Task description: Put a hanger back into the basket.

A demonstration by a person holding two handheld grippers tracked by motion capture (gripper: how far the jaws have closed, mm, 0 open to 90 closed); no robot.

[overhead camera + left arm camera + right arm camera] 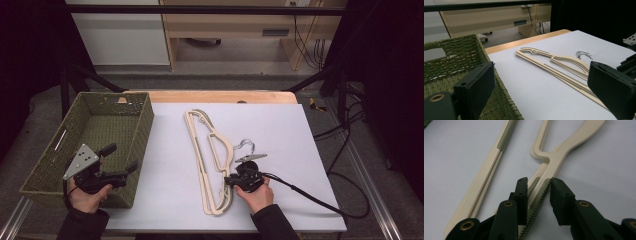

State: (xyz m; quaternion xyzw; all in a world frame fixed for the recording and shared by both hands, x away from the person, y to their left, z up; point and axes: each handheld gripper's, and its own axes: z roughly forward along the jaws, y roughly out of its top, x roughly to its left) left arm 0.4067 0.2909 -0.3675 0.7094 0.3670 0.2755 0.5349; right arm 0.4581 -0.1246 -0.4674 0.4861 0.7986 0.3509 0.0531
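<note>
hangers (pixel 212 160) lie stacked on the table (pixel 300 135), none yet in the basket (pixel 145 120). right hand-held gripper (pixel 539 186) straddles 1 hanger arm, jaws narrow; contact cannot be confirmed. left hand-held gripper (pixel 120 159) waits wide and empty over the basket. lifting and transfer remain.

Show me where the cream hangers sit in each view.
High view: hangers lie mid-sheet, left of the right gripper.
Left gripper view: hangers run across the centre toward the right jaw.
Right gripper view: hangers straight ahead, one arm between the jaws.
Shared landmark: white sheet.
</note>
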